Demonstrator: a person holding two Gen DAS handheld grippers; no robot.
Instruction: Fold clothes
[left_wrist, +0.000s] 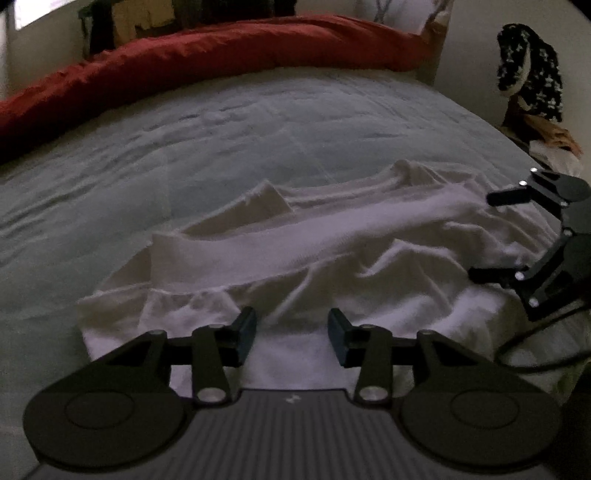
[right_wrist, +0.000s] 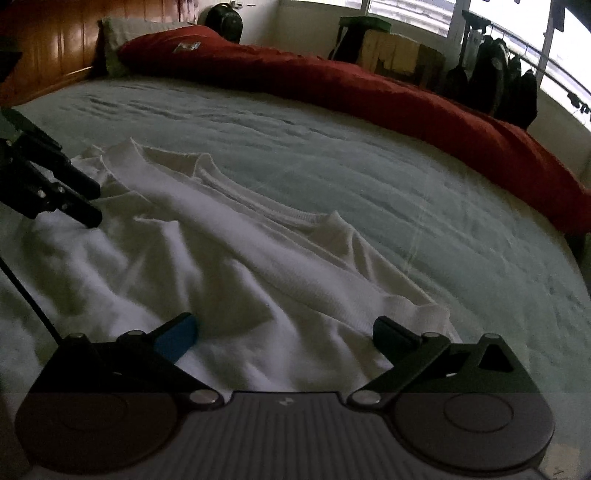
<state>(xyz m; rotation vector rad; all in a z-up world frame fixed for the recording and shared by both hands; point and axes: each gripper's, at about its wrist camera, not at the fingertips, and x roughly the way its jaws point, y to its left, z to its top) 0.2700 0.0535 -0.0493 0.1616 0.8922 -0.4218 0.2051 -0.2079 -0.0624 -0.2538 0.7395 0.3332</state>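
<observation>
A white long-sleeved top (left_wrist: 317, 251) lies crumpled on the pale green bedspread (left_wrist: 184, 147), one sleeve folded across its body. My left gripper (left_wrist: 291, 334) hovers low over the garment's near hem, jaws open, nothing between them. My right gripper (left_wrist: 480, 236) shows at the right edge of the left wrist view, fingers apart over the cloth. In the right wrist view the white top (right_wrist: 221, 258) spreads ahead with its ribbed neckline at the far side. My right gripper (right_wrist: 286, 334) stands wide open above its near edge, and my left gripper (right_wrist: 92, 206) points in from the left.
A red duvet (left_wrist: 192, 62) is heaped along the far side of the bed (right_wrist: 369, 184), with a pillow and wooden headboard (right_wrist: 55, 44) at one end. Dark patterned clothing (left_wrist: 528, 70) hangs at the right. Boxes and bags (right_wrist: 491, 81) stand under the window.
</observation>
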